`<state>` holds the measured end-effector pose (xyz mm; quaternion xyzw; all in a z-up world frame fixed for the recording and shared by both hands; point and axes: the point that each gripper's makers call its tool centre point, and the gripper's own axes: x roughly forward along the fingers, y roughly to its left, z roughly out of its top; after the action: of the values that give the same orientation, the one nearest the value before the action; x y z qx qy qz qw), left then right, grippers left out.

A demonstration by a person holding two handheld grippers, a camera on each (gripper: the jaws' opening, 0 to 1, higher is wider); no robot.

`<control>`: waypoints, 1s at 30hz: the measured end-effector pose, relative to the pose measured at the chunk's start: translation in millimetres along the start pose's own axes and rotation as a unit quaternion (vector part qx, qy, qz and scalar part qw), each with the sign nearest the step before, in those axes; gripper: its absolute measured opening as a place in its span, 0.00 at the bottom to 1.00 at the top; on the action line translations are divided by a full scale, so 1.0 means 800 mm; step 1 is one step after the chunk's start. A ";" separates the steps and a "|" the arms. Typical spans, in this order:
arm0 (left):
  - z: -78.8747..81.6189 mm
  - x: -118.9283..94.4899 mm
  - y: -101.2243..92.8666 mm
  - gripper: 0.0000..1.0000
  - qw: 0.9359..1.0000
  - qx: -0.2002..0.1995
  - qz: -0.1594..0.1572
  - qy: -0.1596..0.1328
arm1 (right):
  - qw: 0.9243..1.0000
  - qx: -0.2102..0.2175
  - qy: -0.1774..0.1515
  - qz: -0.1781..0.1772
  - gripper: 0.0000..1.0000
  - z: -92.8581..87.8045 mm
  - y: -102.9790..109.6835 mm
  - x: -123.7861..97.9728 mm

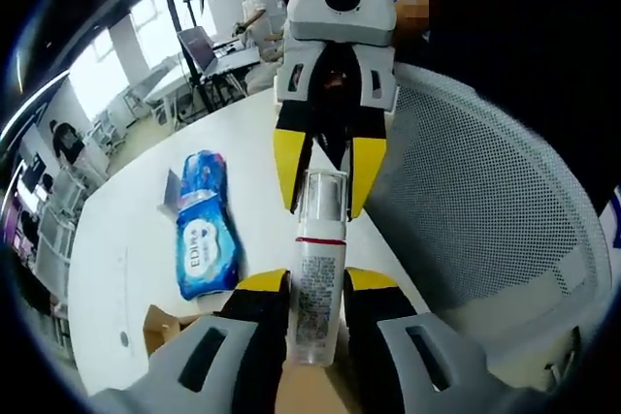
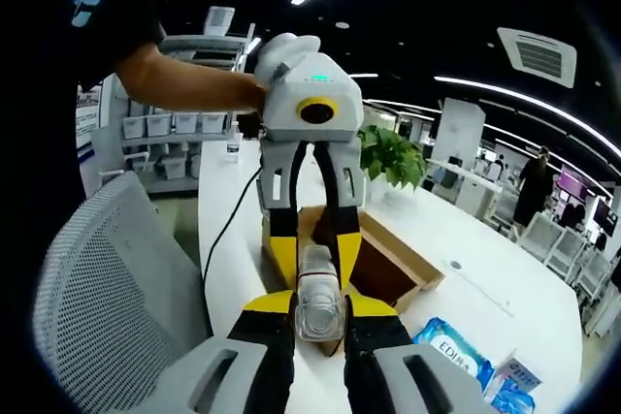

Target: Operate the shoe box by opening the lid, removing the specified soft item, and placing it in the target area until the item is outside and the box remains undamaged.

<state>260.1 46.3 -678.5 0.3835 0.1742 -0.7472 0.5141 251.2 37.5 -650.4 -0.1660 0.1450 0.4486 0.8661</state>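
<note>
A clear bottle [image 1: 316, 288] with a white label and a red band hangs between both grippers above the white table [image 1: 146, 269]. My left gripper [image 1: 317, 283] is shut on its lower body. My right gripper [image 1: 328, 174] comes in from the top of the left gripper view, its yellow fingertips [image 1: 290, 164] clamped around the cap end. In the right gripper view the bottle [image 2: 319, 305] sits end-on between my right gripper [image 2: 320, 309] jaws, with the left gripper [image 2: 316, 251] facing me. The open brown shoe box [image 2: 403, 257] lies behind. A blue soft tissue pack [image 1: 206, 232] lies flat on the table.
A grey mesh chair [image 1: 485, 210] stands close beside the table; its back [image 2: 107, 278] is at my left in the right gripper view. The blue pack [image 2: 456, 358] lies near the box. A black cable [image 2: 228, 230] crosses the table [image 2: 466, 249]. A potted plant [image 2: 393, 157] stands beyond.
</note>
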 end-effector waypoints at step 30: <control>-0.010 -0.022 0.038 0.58 0.979 -0.139 0.132 -0.075 | 1.000 0.002 0.023 -0.015 0.13 -0.009 -0.024 -0.001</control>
<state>293.6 50.5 -666.3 0.2712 0.1849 -0.6678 0.6681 265.6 23.3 -653.7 -0.1772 0.1631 0.4309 0.8697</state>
